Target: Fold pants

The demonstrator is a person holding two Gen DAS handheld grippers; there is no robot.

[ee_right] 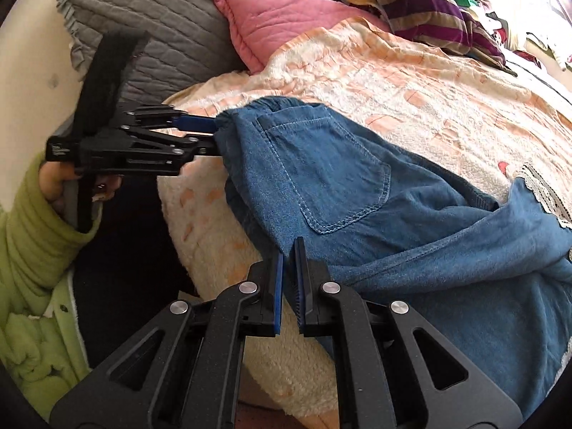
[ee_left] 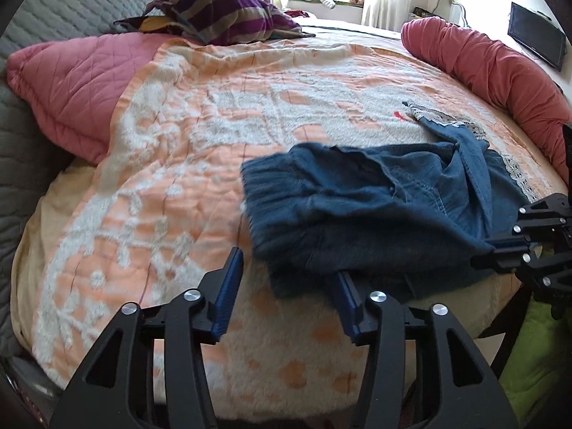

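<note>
Blue denim pants (ee_left: 393, 196) with a lace-trimmed hem lie crumpled near the bed's front edge, back pocket (ee_right: 321, 178) facing up. My left gripper (ee_left: 286, 262) is open at the elastic waistband. Its left finger (ee_left: 228, 282) stands clear of the cloth, while the right finger (ee_left: 346, 300) is partly under it. The right wrist view shows the left gripper (ee_right: 215, 136) straddling the waistband corner of the pants (ee_right: 429, 250). My right gripper (ee_right: 289, 246) is shut on the near edge of the denim. In the left wrist view the right gripper (ee_left: 489, 246) pinches the pants' right corner.
A peach and white fleece blanket (ee_left: 214, 125) covers the bed. A pink quilted pillow (ee_left: 78, 82) and a grey one (ee_left: 71, 0) lie at the left, a striped cushion (ee_left: 221, 10) at the back, a red bolster (ee_left: 493, 71) along the right. A green sleeve (ee_right: 35, 214) holds the left gripper.
</note>
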